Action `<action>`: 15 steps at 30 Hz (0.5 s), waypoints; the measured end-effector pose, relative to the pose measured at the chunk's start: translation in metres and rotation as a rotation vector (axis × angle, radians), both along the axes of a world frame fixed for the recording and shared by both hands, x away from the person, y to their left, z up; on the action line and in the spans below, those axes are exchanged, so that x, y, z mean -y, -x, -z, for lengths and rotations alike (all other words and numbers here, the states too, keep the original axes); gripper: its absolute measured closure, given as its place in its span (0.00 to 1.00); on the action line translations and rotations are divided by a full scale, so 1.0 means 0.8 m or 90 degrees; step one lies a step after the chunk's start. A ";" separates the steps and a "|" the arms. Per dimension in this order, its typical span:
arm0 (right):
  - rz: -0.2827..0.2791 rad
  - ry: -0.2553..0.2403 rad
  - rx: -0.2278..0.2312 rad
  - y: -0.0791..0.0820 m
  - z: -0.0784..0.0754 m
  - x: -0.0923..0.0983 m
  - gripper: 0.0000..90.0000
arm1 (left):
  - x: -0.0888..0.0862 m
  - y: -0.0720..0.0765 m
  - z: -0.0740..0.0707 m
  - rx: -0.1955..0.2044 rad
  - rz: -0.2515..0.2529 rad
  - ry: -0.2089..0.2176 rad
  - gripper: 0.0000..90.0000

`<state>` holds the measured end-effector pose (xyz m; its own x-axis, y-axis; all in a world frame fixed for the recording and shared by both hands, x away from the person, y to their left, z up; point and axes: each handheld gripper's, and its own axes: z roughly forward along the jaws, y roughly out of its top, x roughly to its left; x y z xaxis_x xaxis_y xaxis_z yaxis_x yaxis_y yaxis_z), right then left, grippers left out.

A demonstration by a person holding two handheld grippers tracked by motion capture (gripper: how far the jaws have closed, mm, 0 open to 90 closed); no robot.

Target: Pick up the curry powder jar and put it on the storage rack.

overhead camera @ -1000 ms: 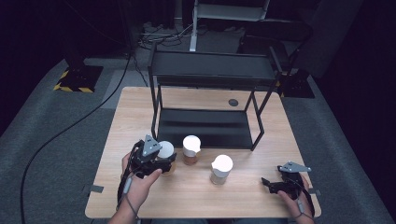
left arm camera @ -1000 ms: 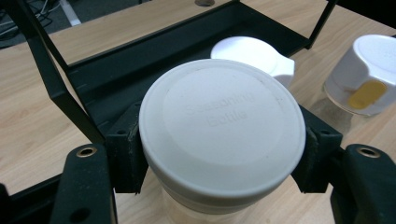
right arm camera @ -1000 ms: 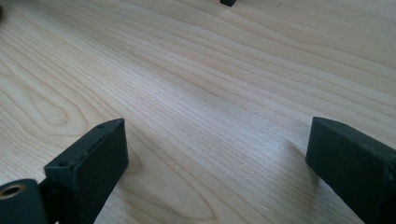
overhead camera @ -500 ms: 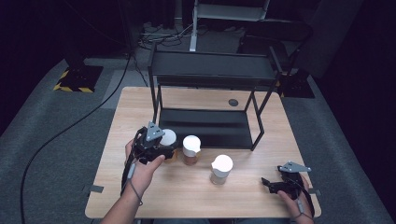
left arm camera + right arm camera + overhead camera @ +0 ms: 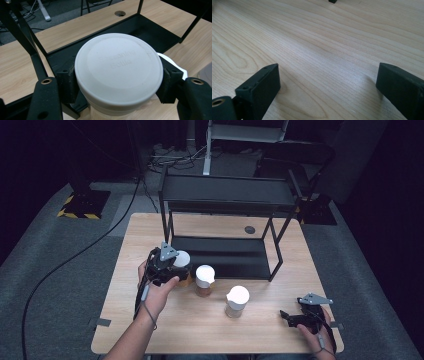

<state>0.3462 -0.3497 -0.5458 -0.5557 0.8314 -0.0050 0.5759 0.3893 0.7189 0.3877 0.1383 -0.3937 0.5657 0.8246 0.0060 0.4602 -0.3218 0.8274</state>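
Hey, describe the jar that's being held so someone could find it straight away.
Start at the black shelf rack on the wooden table. Three white-lidded jars stand in a row before it. The held jar is leftmost, nearest the rack, gripped by the left claw.

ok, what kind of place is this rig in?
Probably a lab or recording studio, not a kitchen. A plain wooden table stands on grey carpet among dark surroundings, loose cables run across the floor, and a yellow-black hazard-striped base sits at the back left. Three seasoning bottles and a black rack look staged.
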 end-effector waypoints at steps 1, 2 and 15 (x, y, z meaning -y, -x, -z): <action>0.001 0.000 0.000 0.000 0.000 0.000 0.06 | 0.001 -0.002 0.000 0.000 0.000 0.001 0.37; 0.001 0.000 0.000 0.000 0.000 0.000 0.06 | 0.002 -0.004 0.000 0.000 0.001 0.001 0.37; 0.001 0.000 0.000 0.000 0.000 0.000 0.06 | 0.010 -0.025 -0.006 0.006 -0.005 -0.004 0.37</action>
